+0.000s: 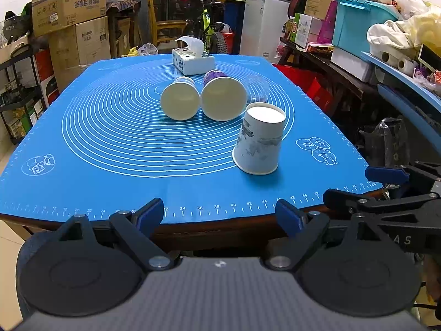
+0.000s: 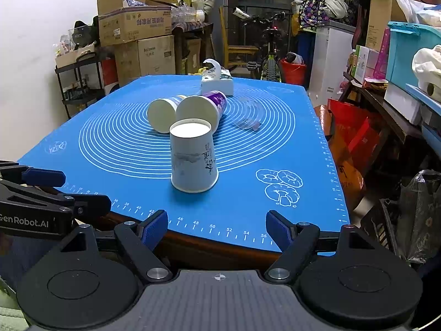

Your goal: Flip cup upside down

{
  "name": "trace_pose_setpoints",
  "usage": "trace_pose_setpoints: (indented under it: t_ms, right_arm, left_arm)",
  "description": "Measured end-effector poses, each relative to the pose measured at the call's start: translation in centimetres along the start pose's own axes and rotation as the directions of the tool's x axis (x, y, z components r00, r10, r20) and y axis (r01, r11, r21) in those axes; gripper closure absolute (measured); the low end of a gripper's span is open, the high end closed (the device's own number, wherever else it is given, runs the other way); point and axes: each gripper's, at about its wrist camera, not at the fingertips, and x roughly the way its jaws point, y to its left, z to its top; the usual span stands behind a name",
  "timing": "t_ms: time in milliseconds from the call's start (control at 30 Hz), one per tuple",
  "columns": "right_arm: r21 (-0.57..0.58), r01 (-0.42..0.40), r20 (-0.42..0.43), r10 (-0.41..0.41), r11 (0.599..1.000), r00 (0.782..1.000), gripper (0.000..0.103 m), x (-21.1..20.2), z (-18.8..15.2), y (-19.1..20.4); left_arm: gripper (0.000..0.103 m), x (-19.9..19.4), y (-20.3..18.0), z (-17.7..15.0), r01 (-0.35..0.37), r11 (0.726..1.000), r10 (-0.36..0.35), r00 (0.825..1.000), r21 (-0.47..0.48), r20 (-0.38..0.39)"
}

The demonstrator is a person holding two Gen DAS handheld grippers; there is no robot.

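A white paper cup with grey print [image 1: 259, 140] [image 2: 193, 157] stands upside down on the blue mat [image 1: 110, 171] [image 2: 248, 165], base up, rim on the mat. Two paper cups lie on their sides behind it: a blue-printed one [image 1: 180, 101] [image 2: 162, 114] and a purple one [image 1: 223, 98] [image 2: 201, 111]. A clear plastic cup [image 1: 257, 89] [image 2: 248, 114] lies on its side to their right. My left gripper [image 1: 220, 215] is open and empty at the mat's near edge. My right gripper [image 2: 217, 227] is open and empty, just in front of the upside-down cup.
A tissue box [image 1: 193, 60] [image 2: 217, 82] sits at the mat's far side. Cardboard boxes [image 1: 69, 2], a bicycle [image 1: 209, 27] and a white cabinet [image 1: 264, 22] stand behind the table. Shelves with a teal bin [image 1: 361, 24] line the right. The right gripper also shows in the left wrist view [image 1: 386, 182].
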Motion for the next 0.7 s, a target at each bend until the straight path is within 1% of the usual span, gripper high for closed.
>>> trace_pose_setpoints:
  t_ms: [700]
  right_arm:
    - [0.007,0.001,-0.003,-0.001,1.000,1.000,0.021,-0.03,-0.21,-0.38]
  left_arm:
    - [0.015,-0.10,-0.46,-0.12,0.001,1.000,-0.001,1.000,0.019,-0.007]
